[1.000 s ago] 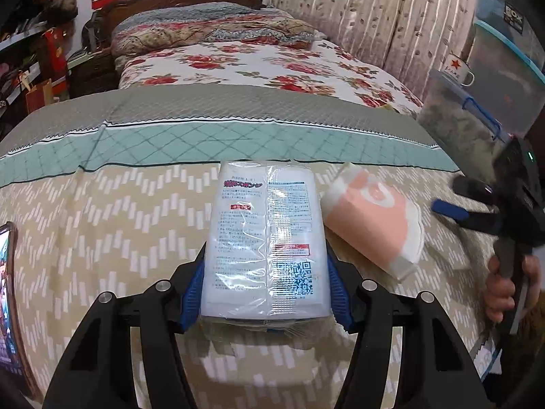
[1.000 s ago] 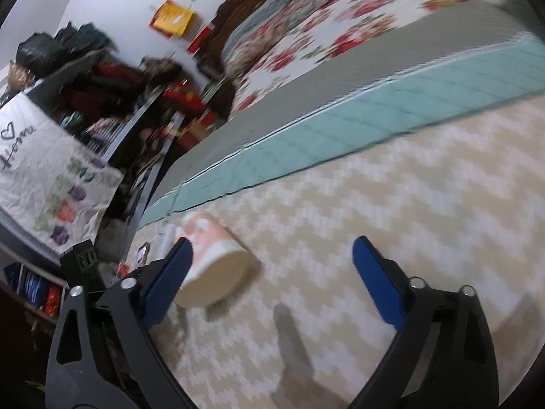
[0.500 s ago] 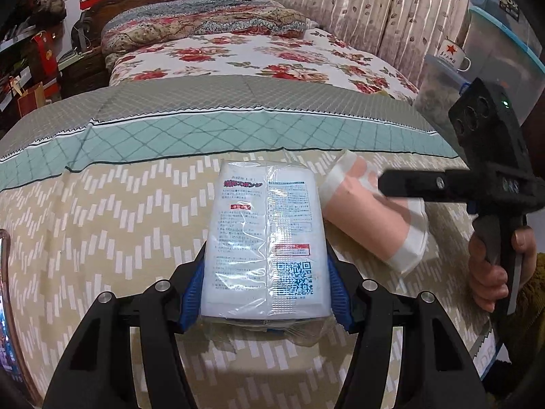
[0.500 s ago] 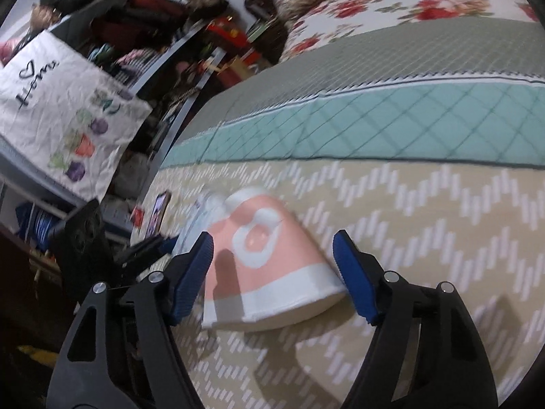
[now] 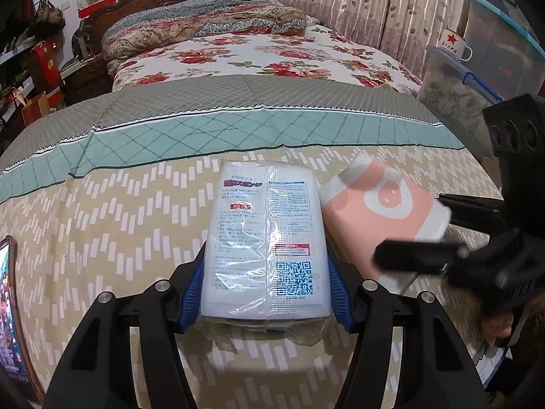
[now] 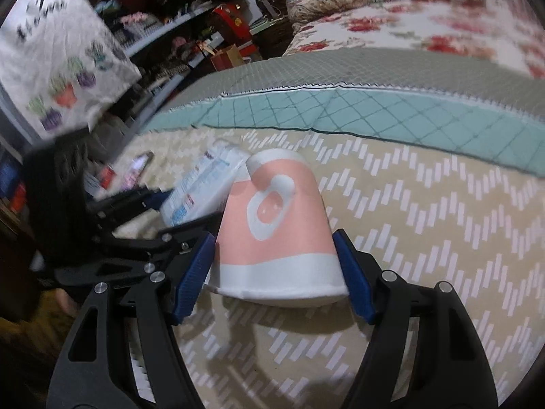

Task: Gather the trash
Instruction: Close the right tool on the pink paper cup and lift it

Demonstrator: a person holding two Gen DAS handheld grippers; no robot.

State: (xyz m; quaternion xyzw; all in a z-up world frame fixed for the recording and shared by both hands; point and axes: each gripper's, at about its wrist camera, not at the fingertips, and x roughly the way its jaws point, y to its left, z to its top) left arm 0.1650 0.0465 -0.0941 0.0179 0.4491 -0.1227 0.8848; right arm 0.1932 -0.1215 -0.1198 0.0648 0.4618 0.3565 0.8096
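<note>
My left gripper (image 5: pixel 264 291) is shut on a white plastic-wrapped pack (image 5: pixel 267 238) with printed text and a QR code, held just over the bed cover. A pink and white paper cup (image 6: pixel 276 231) lies on its side right of the pack; it also shows in the left wrist view (image 5: pixel 381 211). My right gripper (image 6: pixel 274 279) has its blue pads against both sides of the cup's wide end, closed on it. In the left wrist view the right gripper (image 5: pixel 442 235) reaches in from the right. The pack (image 6: pixel 204 187) lies left of the cup in the right wrist view.
The bed cover (image 5: pixel 102 231) is beige zigzag with a teal band (image 5: pixel 238 129). A phone (image 5: pixel 8 310) lies at the left edge. Clear storage bins (image 5: pixel 477 64) with a mug stand at the right. Cluttered shelves (image 6: pixel 170 34) stand left of the bed.
My right gripper has moved in over the paper cup and closed its pads on the wide end. My left gripper has kept hold of the pack, almost still.
</note>
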